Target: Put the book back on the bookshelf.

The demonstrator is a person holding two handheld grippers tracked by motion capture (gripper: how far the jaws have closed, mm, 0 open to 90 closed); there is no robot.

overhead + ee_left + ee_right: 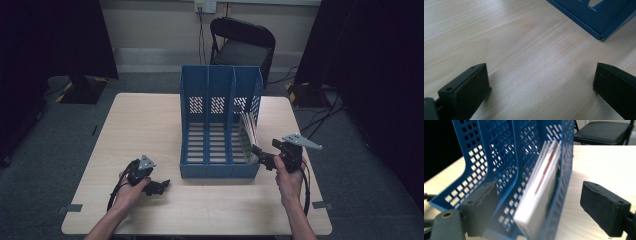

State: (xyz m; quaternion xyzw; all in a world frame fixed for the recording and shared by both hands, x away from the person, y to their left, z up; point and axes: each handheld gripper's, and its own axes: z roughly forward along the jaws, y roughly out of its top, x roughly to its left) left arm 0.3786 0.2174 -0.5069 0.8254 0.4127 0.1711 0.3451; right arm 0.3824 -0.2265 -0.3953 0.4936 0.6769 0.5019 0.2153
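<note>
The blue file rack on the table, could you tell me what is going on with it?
A person holds a claw in each hand at the table. A book stands leaning in the end slot of the blue file rack, on the right claw's side. The right claw is open beside that slot, its jaws apart and not pressing the book. The left claw, also open, rests low over bare wood.

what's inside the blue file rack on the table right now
The blue file rack has three slots. The right-hand slot holds a stack of books or booklets, leaning on its outer wall. The other two look empty. The stack's covers are hidden.
</note>
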